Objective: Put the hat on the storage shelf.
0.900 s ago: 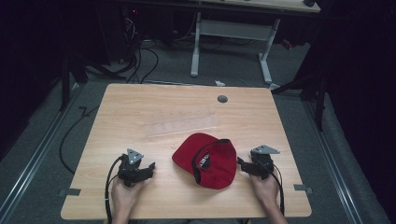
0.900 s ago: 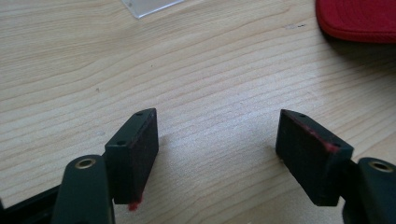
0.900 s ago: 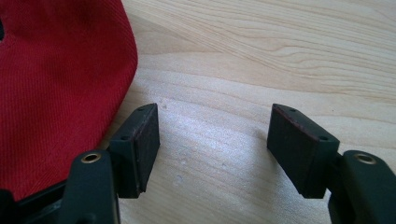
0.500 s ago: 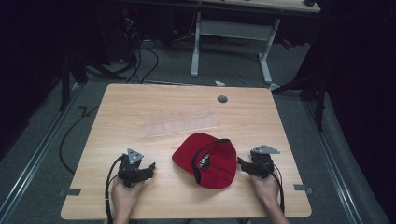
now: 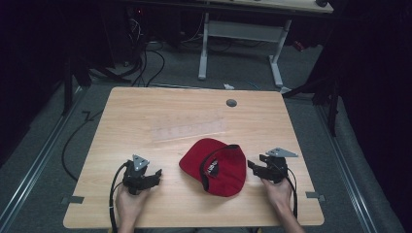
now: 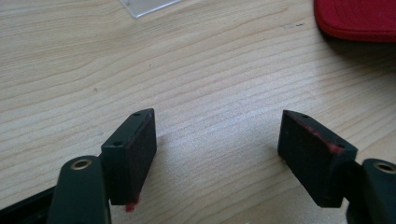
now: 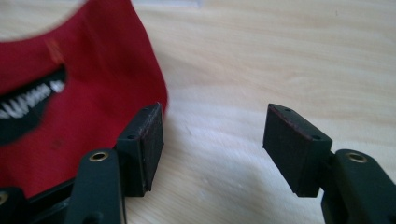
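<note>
Nothing has moved since the earlier frames: both grippers and the cap sit just where they were. The left gripper (image 5: 154, 175) has its fingers (image 6: 133, 147) spread wide with only bare wood between them, holding nothing. The right gripper (image 5: 252, 167) is likewise wide open and empty; in the right gripper view one of its fingers (image 7: 144, 140) lies just beside the cap's edge, though contact cannot be told.

Each gripper rests low on the near part of the bench (image 5: 145, 107), one in each of the person's hands, the left hand (image 5: 127, 201) near the left corner and the right hand (image 5: 277, 189) near the right. They seem parked either side of the work, ready rather than acting.

The red cap (image 5: 216, 165) lies between them, nearer the right gripper, upside down so its dark inner band and label face up. A clear plastic sheet (image 5: 189, 128) lies flat just beyond it, toward the far side. A small grey round fitting (image 5: 231, 103) sits in the bench top near the far edge.
</note>
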Tool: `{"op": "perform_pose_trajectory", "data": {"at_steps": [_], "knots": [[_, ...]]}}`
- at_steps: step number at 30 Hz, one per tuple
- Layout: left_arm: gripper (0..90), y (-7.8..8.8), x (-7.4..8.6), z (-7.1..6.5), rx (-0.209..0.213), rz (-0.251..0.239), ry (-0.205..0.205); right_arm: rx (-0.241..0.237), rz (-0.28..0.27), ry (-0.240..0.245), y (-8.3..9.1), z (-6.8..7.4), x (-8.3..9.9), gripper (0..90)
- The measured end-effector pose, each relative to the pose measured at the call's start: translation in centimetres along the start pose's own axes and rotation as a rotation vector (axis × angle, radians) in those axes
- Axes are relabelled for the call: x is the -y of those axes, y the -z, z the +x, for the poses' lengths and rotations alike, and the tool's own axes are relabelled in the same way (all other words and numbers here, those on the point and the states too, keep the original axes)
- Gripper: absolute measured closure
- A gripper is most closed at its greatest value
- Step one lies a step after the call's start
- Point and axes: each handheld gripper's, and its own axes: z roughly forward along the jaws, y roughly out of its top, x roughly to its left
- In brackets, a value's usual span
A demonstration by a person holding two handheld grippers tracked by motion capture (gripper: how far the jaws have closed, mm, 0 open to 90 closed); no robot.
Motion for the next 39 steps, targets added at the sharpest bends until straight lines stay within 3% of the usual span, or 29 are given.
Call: {"op": "perform_pose_trajectory", "data": {"at_steps": [7,15,20,28,35,39], "knots": [[28.5,0.0,0.0,0.0,0.000,0.000,0.001,-0.049,-0.033,0.018,0.9,0.6,-2.2,33.1],[28.8,-0.1,-0.1,0.1,-0.012,-0.004,0.004,-0.106,-0.026,0.053,0.0,1.6,-4.0,29.9],[28.7,-0.1,-0.1,0.1,-0.013,-0.004,0.002,-0.155,-0.016,0.087,-1.4,2.7,-5.7,28.1],[28.5,-0.1,-0.1,0.1,-0.012,-0.003,0.003,-0.204,0.035,0.117,-3.9,4.0,-6.8,26.7],[28.4,-0.1,-0.1,0.1,-0.012,-0.004,0.003,-0.250,0.082,0.090,-6.2,4.3,-6.7,26.3],[28.3,-0.1,-0.1,0.1,-0.012,-0.003,0.002,-0.269,0.120,0.084,-7.2,4.0,-6.2,30.5]]}}
